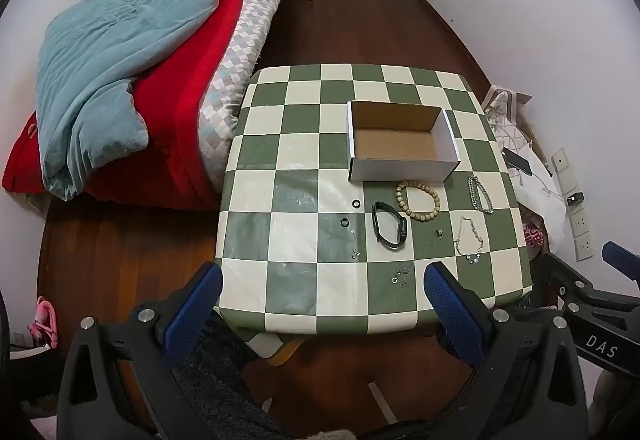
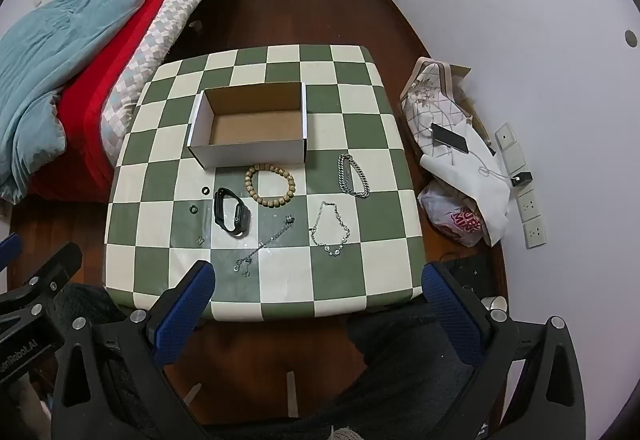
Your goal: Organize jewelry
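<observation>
Both grippers hang above the near edge of the checkered table (image 2: 352,60), w/ nothing between the fingers: left gripper (image 1: 324,296) has its jaws spread wide, right gripper (image 2: 318,292) likewise spread wide, neither touching any jewelry. 1 cardboard box (image 2: 248,156), white outside, brown inside, sits open-topped toward the middle-far part of the table, no items in it. All jewelry lies loose on the tablecloth on the near side of the box. Count: 1 wooden bead bracelet (image 2: 270,186) just in front of the box; 1 black smartwatch band (image 2: 232,216) to its left, near but apart from the beads; 2 small black rings, one (image 2: 206,191) nearer the box and the other (image 2: 193,208) just beside the band's left side; 1 chunky silver chain bracelet (image 2: 354,176) folded double, off to the right; 1 thin silver necklace (image 2: 330,230) in a loop w/ stones at its near end, nearer than the chunky chain; 1 fine silver chain (image 2: 266,242) stretched diagonally, w/ small charms at its near end close to the left finger of the right gripper; 1 tiny silver piece (image 2: 199,240), prob. an earring, too small to tell. In the left wrist view the same beads (image 1: 418,200) and band (image 1: 390,226) sit mid-table, well ahead of the blue finger pads (image 1: 192,316).
</observation>
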Demonstrator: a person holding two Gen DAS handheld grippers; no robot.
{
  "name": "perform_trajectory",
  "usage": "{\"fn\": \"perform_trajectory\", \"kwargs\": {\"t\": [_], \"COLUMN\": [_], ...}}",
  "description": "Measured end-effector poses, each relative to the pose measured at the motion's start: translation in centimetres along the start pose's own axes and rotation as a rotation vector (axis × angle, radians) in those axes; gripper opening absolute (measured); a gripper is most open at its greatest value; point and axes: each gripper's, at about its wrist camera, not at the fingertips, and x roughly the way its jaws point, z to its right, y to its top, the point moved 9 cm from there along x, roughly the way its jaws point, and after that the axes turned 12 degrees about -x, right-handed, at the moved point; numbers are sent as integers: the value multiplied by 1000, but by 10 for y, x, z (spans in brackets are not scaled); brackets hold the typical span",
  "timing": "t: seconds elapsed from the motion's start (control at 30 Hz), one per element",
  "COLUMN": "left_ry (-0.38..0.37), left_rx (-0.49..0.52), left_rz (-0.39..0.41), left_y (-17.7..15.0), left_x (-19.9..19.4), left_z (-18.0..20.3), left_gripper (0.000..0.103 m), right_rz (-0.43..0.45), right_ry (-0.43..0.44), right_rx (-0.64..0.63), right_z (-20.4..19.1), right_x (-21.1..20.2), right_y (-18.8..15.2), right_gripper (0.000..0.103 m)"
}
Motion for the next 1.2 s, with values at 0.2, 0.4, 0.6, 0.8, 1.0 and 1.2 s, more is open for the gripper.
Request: {"fn": "perform_trajectory", "kwargs": {"t": [0.2, 0.4, 0.6, 0.8, 1.0, 1.2], "left_ry": [2, -1, 2, 4, 9, 12], "left_rx": [1, 0, -1, -2, -1, -4], "left_rz": [6, 9, 7, 10, 13, 15], "left_y": [1, 0, 1, 1, 1, 3], "left_x": [0, 0, 0, 0, -4, -5], "left_z": [0, 0, 0, -1, -2, -8], "left_gripper": [102, 102, 102, 102, 102, 103], "right_rz": [3, 2, 4, 7, 11, 11], "right_ry": [-3, -4, -4, -2, 1, 3], "right_rx": [0, -2, -2, -2, -4, -6], "right_z": [0, 0, -1, -1, -4, -4], "right_x": [-2, -2, -4, -4, -5, -3], "right_y": [0, 0, 1, 1, 4, 5], "right_gripper": [103, 103, 103, 103, 103, 103]}}
